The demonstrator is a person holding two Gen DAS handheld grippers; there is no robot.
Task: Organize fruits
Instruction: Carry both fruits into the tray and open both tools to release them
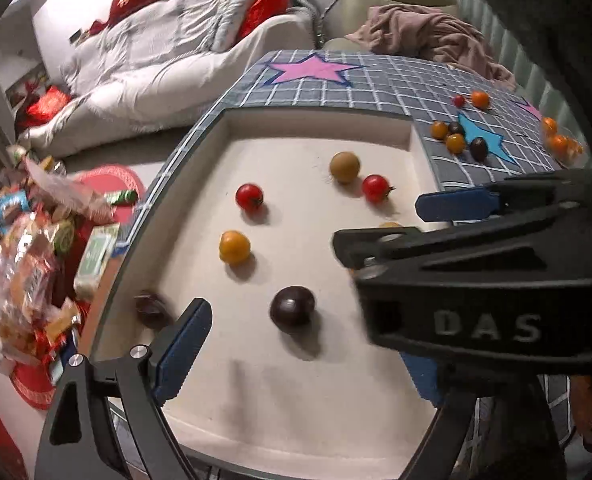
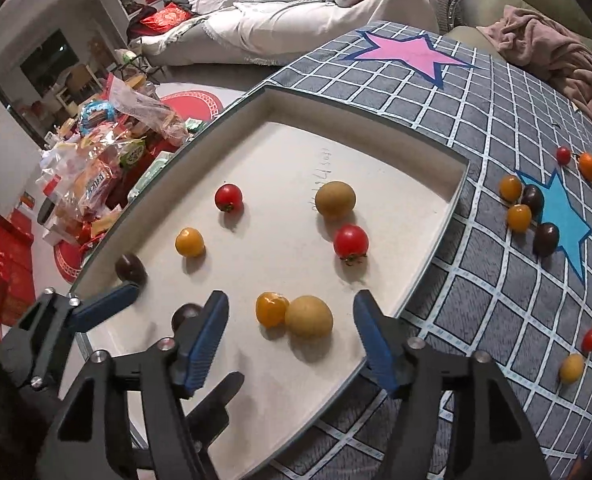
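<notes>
Left gripper [image 2: 164, 304] and right gripper [image 2: 292, 336] both pitched downward, jaws apart, nothing clamped

Small fruits are lying partly in a shallow white tray [image 2: 436, 184], partly on the checked cloth.

Sitting apart in the tray are two red tomatoes [image 2: 229, 197], a yellow one [image 2: 190, 242], two dark ones [image 1: 292, 309] and a brownish round fruit [image 2: 335, 199]; another brownish fruit [image 2: 309, 316] is touching an orange tomato [image 2: 271, 309]. More small tomatoes [image 2: 530, 210] are lying scattered on the cloth.
</notes>
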